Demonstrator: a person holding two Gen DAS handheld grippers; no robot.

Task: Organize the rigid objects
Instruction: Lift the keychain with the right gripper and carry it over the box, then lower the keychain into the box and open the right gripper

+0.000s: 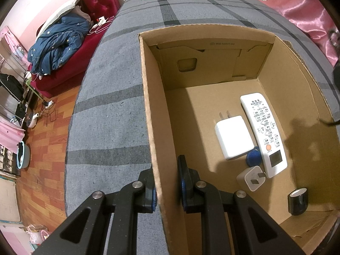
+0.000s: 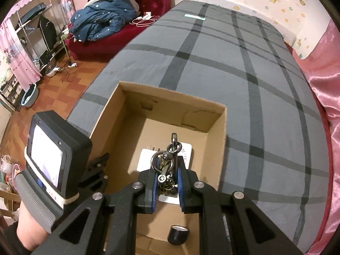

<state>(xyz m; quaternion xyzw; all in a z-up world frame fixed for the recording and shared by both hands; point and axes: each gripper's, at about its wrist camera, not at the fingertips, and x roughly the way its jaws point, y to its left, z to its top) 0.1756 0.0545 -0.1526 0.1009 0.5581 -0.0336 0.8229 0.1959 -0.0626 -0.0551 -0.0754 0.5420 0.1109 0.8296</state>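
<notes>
Black left gripper (image 1: 167, 189) pinches the cardboard box (image 1: 148, 97) wall; inside lie a white remote (image 1: 263, 133), big charger (image 1: 233, 137) and black tape roll (image 1: 298, 201); right gripper (image 2: 167, 188) squeezes a key bunch (image 2: 167, 161) above the box (image 2: 221, 131).

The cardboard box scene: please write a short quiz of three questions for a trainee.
1. True or false: the right gripper holds a keychain above the cardboard box.
2. What do the left gripper jaws straddle?
A. the box wall
B. the remote
C. a charger
3. Fill in: the white remote lies beside a white ____.

Key: 1 true; 2 A; 3 charger.
</notes>
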